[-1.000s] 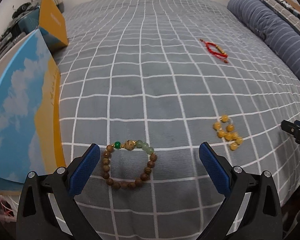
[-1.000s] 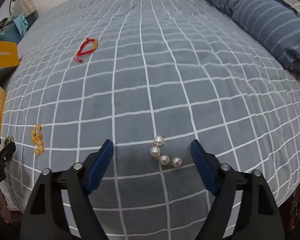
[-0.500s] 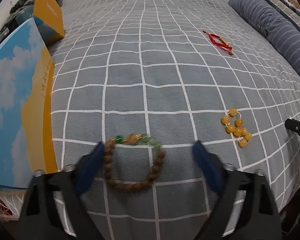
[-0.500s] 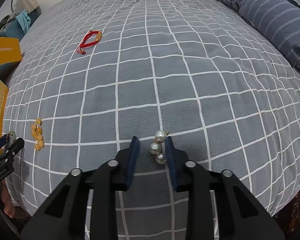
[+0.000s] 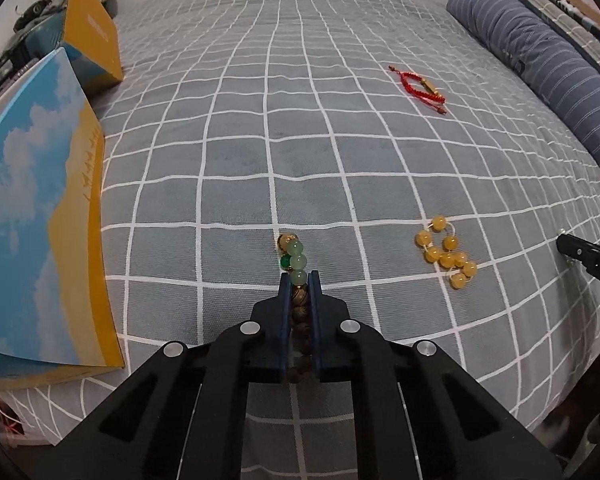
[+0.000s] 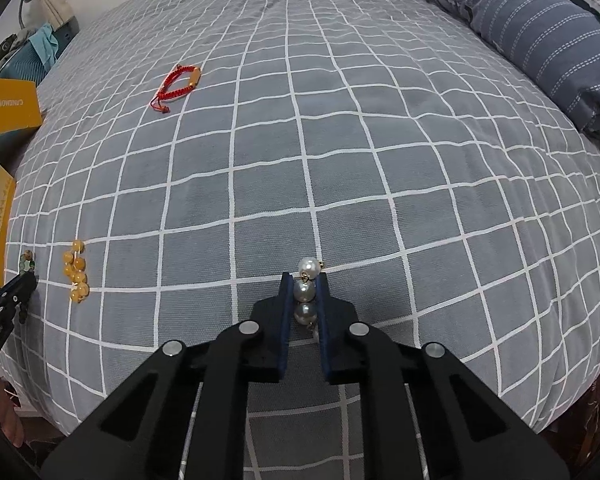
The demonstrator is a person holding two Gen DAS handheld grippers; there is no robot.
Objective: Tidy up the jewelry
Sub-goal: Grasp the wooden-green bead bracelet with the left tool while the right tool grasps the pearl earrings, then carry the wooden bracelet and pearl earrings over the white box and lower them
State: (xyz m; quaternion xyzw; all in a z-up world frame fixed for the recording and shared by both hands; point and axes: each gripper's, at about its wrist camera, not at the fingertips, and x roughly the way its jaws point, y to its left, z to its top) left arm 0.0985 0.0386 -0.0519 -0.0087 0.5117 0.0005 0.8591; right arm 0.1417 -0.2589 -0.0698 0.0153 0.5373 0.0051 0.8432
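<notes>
My left gripper point(image 5: 299, 280) is shut on a wooden bead bracelet point(image 5: 296, 264) with green beads, squashed narrow between the pads on the grey checked bedspread. My right gripper point(image 6: 304, 284) is shut on a pearl strand point(image 6: 305, 290); one pearl pokes out past the fingertips. A yellow bead bracelet point(image 5: 446, 254) lies right of the left gripper and also shows in the right wrist view point(image 6: 77, 276). A red cord bracelet point(image 5: 420, 87) lies farther back, also seen in the right wrist view point(image 6: 178, 85).
A blue and yellow box lid point(image 5: 40, 216) stands at the left bed edge, with an orange box point(image 5: 94, 46) behind it. A striped blue pillow point(image 5: 540, 64) lies along the right side. The bed's front edge is just below both grippers.
Both grippers were open around their pieces. The right one closed on the pearl strand first, then the left closed on the wooden bracelet, squeezing its loop flat.
</notes>
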